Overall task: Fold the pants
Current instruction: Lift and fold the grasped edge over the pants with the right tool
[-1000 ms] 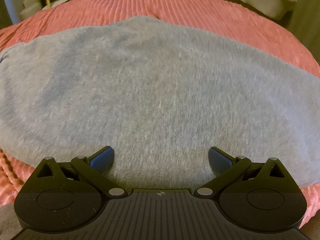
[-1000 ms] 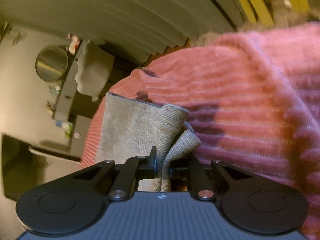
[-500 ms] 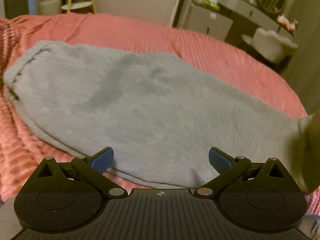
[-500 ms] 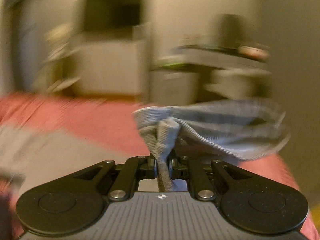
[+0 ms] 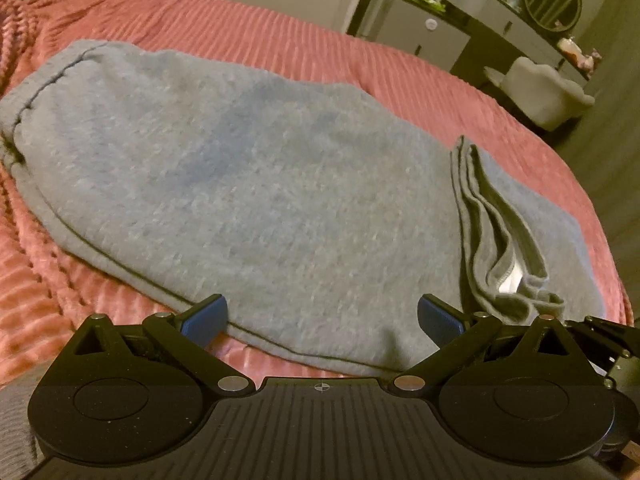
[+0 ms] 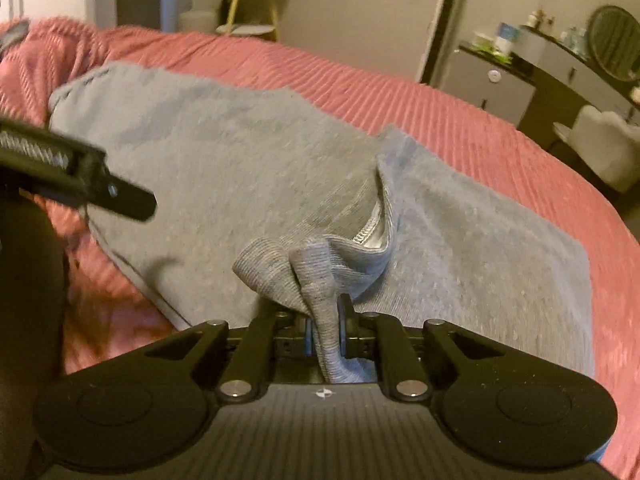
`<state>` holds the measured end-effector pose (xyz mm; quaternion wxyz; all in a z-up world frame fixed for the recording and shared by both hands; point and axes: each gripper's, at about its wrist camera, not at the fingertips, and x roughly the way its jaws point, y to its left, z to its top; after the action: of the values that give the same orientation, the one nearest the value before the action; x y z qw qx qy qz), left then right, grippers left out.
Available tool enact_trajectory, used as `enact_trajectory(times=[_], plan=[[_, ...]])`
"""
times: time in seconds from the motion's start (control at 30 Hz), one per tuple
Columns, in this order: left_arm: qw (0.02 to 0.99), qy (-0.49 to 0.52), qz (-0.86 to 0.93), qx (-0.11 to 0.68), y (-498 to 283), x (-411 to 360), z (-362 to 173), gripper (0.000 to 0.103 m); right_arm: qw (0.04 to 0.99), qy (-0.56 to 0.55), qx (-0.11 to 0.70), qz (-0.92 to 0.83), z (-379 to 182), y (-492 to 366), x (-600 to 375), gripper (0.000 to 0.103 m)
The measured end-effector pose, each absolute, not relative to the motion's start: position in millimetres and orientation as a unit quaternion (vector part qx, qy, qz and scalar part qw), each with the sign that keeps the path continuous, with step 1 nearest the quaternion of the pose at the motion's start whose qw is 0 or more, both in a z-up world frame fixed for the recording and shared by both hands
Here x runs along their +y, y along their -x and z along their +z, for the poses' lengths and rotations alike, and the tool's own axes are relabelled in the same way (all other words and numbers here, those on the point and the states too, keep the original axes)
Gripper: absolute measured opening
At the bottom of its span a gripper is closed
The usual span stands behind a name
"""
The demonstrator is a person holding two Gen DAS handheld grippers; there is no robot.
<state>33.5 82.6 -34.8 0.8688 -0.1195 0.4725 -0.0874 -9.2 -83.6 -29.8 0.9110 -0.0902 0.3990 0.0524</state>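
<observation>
Downward-tilted, right gripper (image 6: pixel 325 330) pinches the pants (image 6: pixel 248 184) cuff.

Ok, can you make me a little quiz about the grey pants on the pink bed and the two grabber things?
1. True or false: the left gripper is clamped on the grey pants.
2. Which part of the pants does the right gripper pinch? A) the ribbed cuff B) the middle of the leg C) nothing
3. Fill in: the pants lie on a ______ ribbed bedspread.

Key:
1. False. Its blue pads stand wide apart, with only the near edge of the pants lying between them.
2. A. The cuff is bunched between the shut jaws, folded over onto the rest of the pants.
3. Pink.
</observation>
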Motion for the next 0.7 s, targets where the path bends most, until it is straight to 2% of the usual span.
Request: enact_trajectory(times=[0.1, 0.2, 0.23, 0.27, 0.3, 0.37, 0.43, 0.5, 0.53, 0.6, 0.7], plan=[[0.868, 0.130, -0.091, 0.470, -33, 86, -34, 0.103, 0.919, 0.082, 0.381, 0.062, -28, 20, -79, 0.014], [0.868, 0.133, -0.090, 0.470, -34, 86, -34, 0.103, 0.897, 0.112, 0.420, 0.080, -43, 16, -67, 0.028], [0.868, 0.132, -0.090, 0.470, -33, 85, -34, 0.103, 0.895, 0.110, 0.425, 0.081, -43, 15, -67, 0.029], [0.869, 0.131, -0.090, 0.470, -33, 85, -34, 0.103, 0.898, 0.096, 0.422, 0.082, -39, 15, -71, 0.038], [0.869, 0.131, -0.091, 0.468, -32, 86, -33, 0.103, 0.900, 0.070, 0.422, 0.085, -33, 15, -78, 0.052], [0.869, 0.136, -0.093, 0.467, -33, 87, -33, 0.103, 0.908, -0.018, 0.408, 0.091, -17, 19, -102, 0.072], [0.868, 0.139, -0.095, 0.466, -33, 87, -33, 0.103, 0.917, -0.102, 0.373, 0.096, -3, 29, -131, 0.083], [0.867, 0.137, -0.097, 0.469, -34, 86, -33, 0.103, 0.915, -0.208, 0.331, 0.096, 7, 39, -168, 0.098], [0.867, 0.136, -0.098, 0.468, -34, 84, -33, 0.103, 0.914, -0.256, 0.304, 0.083, 7, 44, -187, 0.103], [0.868, 0.137, -0.116, 0.463, -35, 77, -29, 0.103, 0.905, -0.337, 0.257, 0.029, -2, 55, -222, 0.103], [0.864, 0.125, -0.167, 0.459, -37, 52, -21, 0.103, 0.871, -0.418, 0.251, -0.060, -32, 57, -262, 0.103]])
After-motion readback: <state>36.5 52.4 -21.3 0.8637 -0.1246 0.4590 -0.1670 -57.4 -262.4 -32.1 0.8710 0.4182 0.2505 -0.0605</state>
